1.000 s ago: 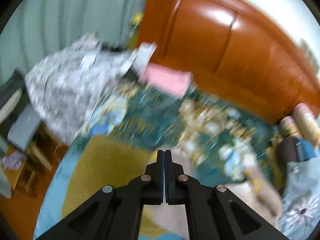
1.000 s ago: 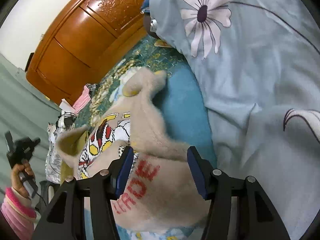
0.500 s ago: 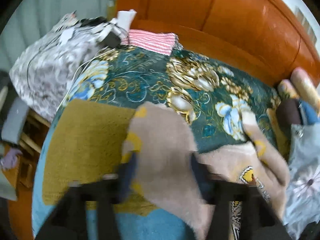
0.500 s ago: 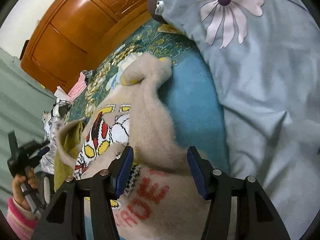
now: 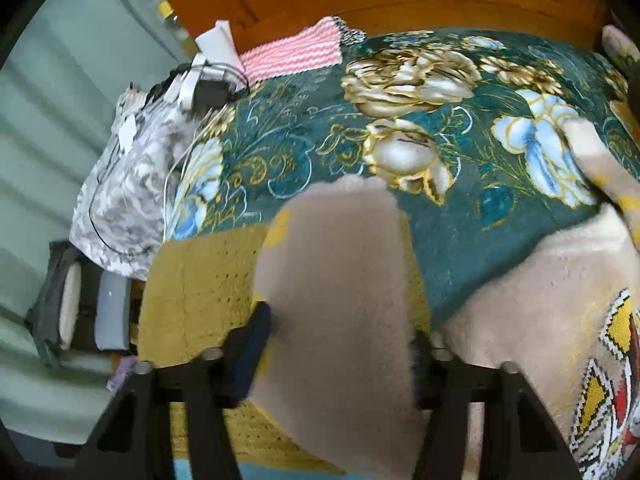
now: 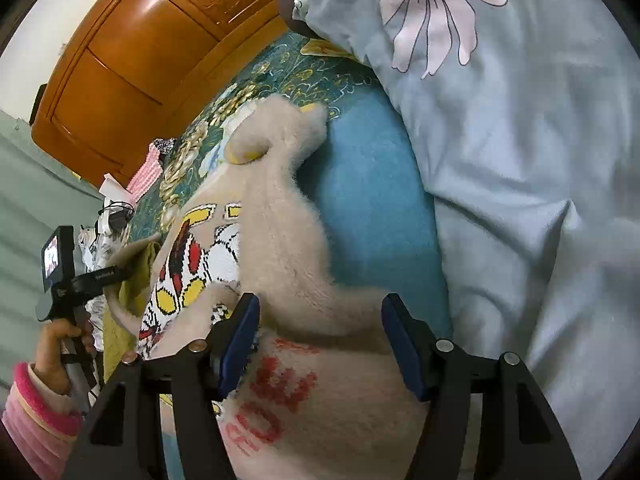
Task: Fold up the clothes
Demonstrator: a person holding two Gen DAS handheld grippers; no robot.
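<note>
Red letters, legible only as "ADE", mark the beige sweater (image 6: 280, 264); both grippers' jaws spread wide, straddling its fabric.

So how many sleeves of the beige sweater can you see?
2: one sleeve between the open left hand-held gripper's fingers, the other sleeve lying toward the headboard. None seems hidden.

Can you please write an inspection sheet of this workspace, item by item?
Surface: bed with green floral blanket and a blue part.
Job's things: beige sweater with cartoon print, one sleeve between the left fingers; mustard knit under it.
Clutter: pink striped cloth, grey patterned cloth, floral duvet.
Grippers: left gripper open around the sleeve; right gripper open over the sweater.
Cables: white and black wires at the bed edge.
Surroundings: wooden headboard.
</note>
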